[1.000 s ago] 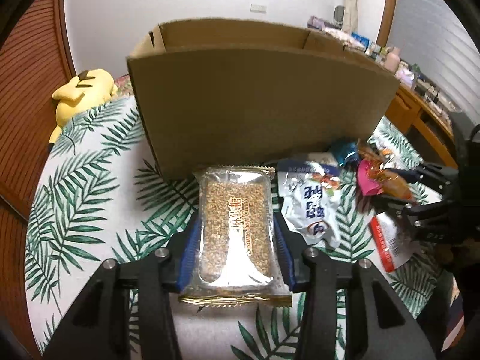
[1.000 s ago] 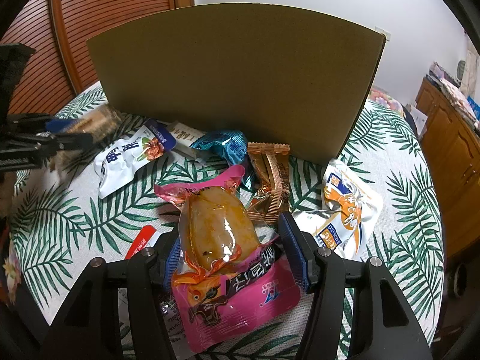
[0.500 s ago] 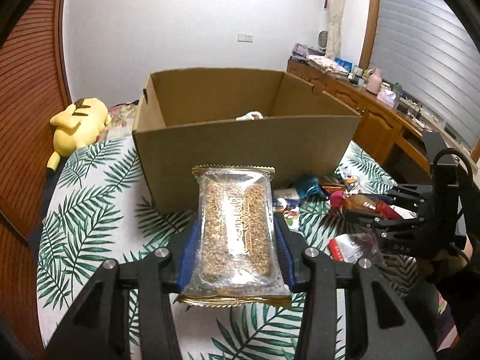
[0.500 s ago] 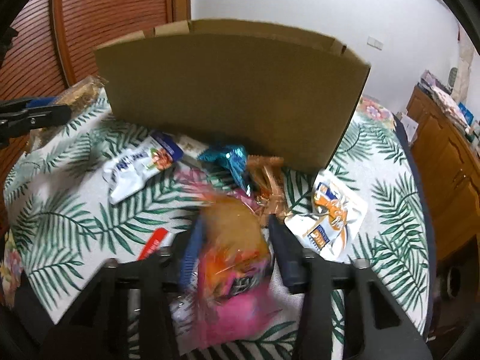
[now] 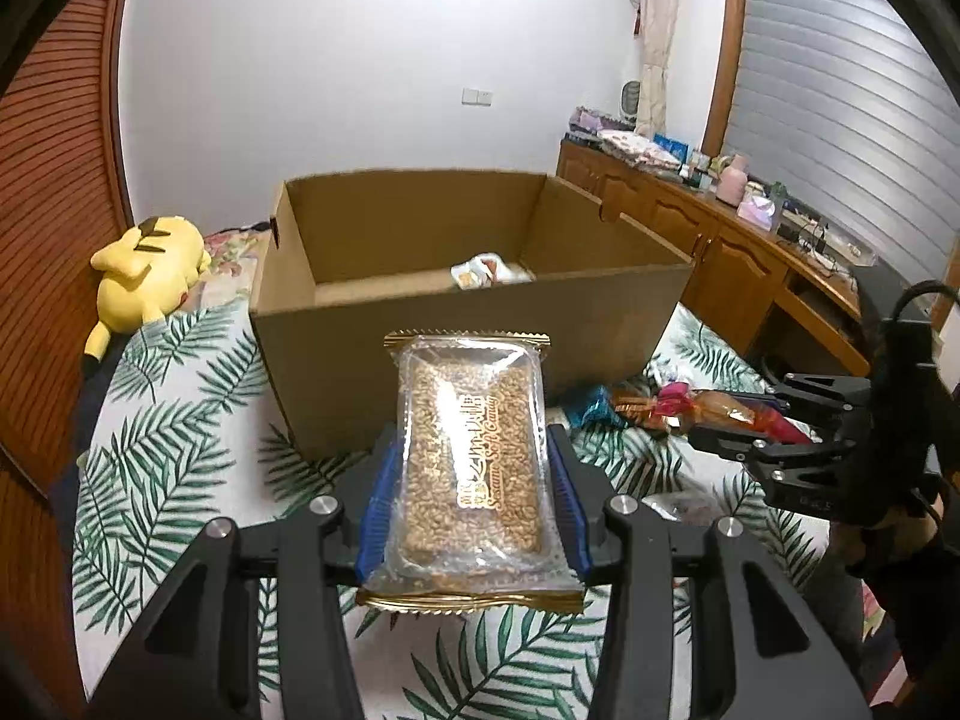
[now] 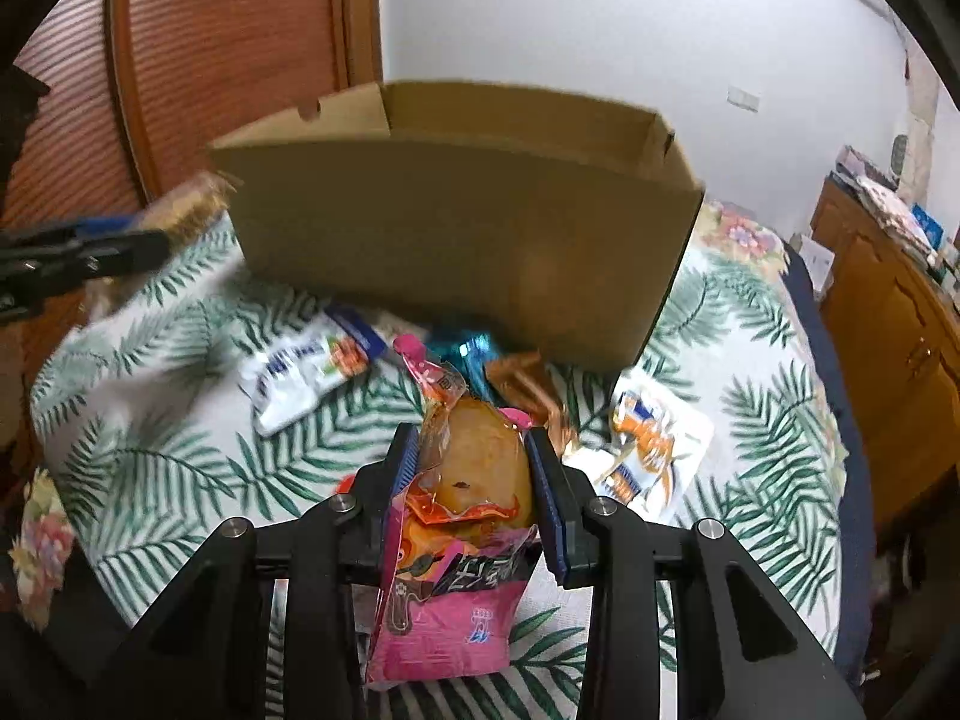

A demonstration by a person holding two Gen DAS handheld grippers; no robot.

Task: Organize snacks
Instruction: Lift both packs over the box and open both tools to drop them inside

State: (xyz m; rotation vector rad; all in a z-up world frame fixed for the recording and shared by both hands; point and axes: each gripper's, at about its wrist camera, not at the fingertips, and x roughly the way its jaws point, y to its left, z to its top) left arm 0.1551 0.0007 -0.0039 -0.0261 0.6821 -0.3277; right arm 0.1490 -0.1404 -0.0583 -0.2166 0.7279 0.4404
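My left gripper (image 5: 471, 450) is shut on a clear sesame candy pack (image 5: 474, 456) and holds it above the table, in front of the open cardboard box (image 5: 420, 336). A white snack bag (image 5: 487, 269) lies inside the box. My right gripper (image 6: 474, 456) is shut on a pink snack pouch (image 6: 462, 540) with a yellowish piece inside, lifted above the table. The box (image 6: 480, 240) stands beyond it. The right gripper shows at the right of the left wrist view (image 5: 720, 420), the left gripper at the left of the right wrist view (image 6: 162, 234).
Loose snacks lie on the leaf-print cloth by the box: a white and blue bag (image 6: 306, 372), a teal wrapper (image 6: 474, 354), a bronze wrapper (image 6: 528, 384), a white and orange bag (image 6: 648, 450). A yellow plush toy (image 5: 150, 264) lies far left. Wooden cabinets (image 5: 720, 240) stand at right.
Both grippers have risen with their snacks. The box interior has come into view from both wrists. The pink pouch has come up off the table.
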